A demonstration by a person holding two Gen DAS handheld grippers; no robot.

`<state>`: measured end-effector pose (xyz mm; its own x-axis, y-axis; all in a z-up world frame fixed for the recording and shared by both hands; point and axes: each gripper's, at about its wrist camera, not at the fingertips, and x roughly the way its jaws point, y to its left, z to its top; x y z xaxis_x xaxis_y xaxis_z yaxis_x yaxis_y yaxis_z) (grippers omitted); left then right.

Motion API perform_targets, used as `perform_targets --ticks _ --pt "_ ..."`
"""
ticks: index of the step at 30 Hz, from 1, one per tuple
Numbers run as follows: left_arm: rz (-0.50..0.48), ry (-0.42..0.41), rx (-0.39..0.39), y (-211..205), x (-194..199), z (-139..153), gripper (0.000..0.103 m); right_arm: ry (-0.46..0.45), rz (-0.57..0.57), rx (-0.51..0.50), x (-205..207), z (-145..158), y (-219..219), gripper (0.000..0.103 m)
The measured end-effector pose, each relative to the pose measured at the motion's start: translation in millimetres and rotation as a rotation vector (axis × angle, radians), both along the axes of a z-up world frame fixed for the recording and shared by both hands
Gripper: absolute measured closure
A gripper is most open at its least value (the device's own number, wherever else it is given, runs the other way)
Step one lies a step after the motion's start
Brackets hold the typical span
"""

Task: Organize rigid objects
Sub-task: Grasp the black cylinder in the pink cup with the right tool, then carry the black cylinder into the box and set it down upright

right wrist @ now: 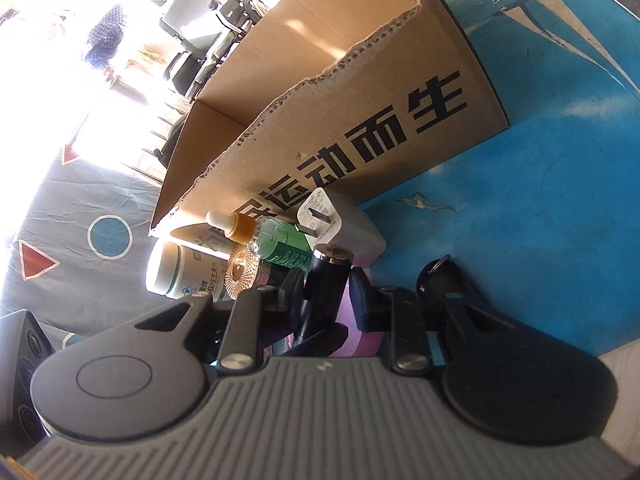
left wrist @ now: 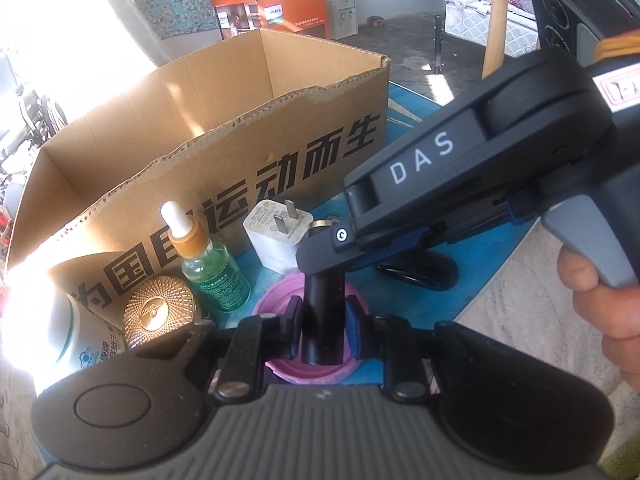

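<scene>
A black tube (left wrist: 322,312) with a silvery top stands upright over a pink lid (left wrist: 280,300) on the blue table. My left gripper (left wrist: 323,314) is shut on the tube's lower half, blue pads on either side. From the right, held by a hand, my right gripper (left wrist: 320,260) is shut on the tube's upper end. In the right wrist view the tube (right wrist: 326,292) sits between the right gripper (right wrist: 326,284) fingers. Behind stands an open cardboard box (left wrist: 240,128) with black lettering, also in the right wrist view (right wrist: 320,128).
Against the box's front wall stand a white charger plug (left wrist: 276,236), a green dropper bottle (left wrist: 212,272), a gold round case (left wrist: 158,312) and a white jar (left wrist: 76,332). A black key fob (right wrist: 436,276) lies to the right on the blue table (right wrist: 540,200).
</scene>
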<state>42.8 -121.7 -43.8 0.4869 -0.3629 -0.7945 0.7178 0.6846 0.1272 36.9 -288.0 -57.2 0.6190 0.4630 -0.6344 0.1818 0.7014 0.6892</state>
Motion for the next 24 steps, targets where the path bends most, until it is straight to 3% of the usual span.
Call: perform_targets --ticks 5,13,19,24 --pt "0.004 -0.046 -0.022 8 -13 16 0.080 -0.063 0.013 -0.047 -9 22 10 0.081" --pt "0.058 -0.180 -0.088 28 -20 72 0.080 -0.270 0.090 -0.160 -13 93 24 0.082" --pt "0.154 -0.217 -0.151 41 9 121 0.080 -0.388 0.179 -0.185 26 144 31 0.082" --pt "0.235 -0.158 -0.167 48 58 141 0.079 -0.377 0.269 -0.181 88 171 35 0.082"
